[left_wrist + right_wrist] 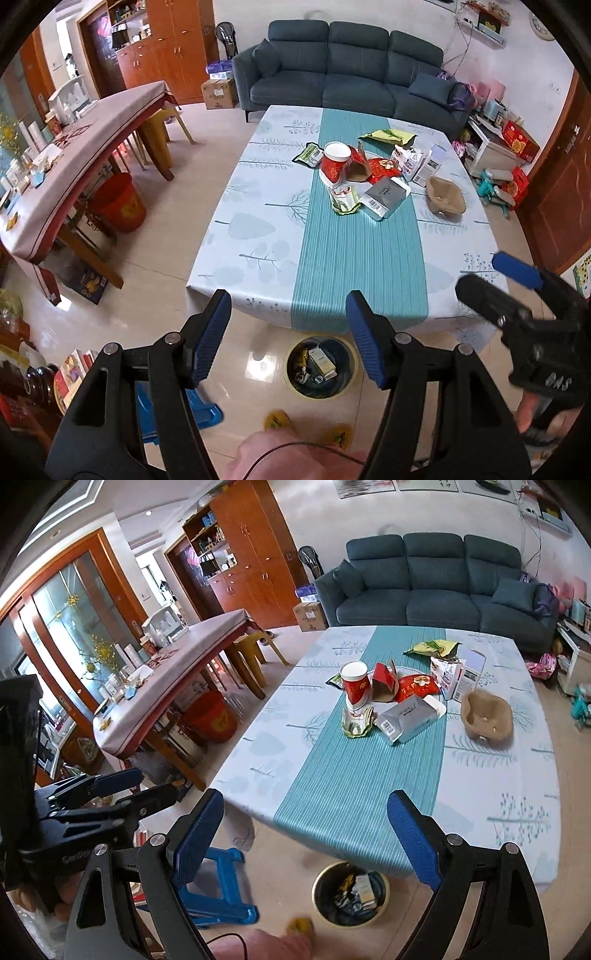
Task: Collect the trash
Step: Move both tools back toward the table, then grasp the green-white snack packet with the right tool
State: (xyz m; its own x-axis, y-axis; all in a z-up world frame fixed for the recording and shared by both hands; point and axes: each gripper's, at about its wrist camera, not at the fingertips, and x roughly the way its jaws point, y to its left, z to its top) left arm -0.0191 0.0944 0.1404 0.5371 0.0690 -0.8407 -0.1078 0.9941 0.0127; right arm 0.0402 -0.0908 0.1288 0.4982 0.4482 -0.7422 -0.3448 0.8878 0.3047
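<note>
I hold both tools apart and empty, left tool, right tool, above the bin. Trash lies mid-worktop. Next I judge: reach forward, clamp the cup.

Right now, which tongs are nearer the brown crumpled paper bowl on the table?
Right, probably. The right tongs hang open off the table's near edge toward the side where the brown paper bowl lies; the left tongs hang open beside them, farther across. Neither is close to it.
</note>
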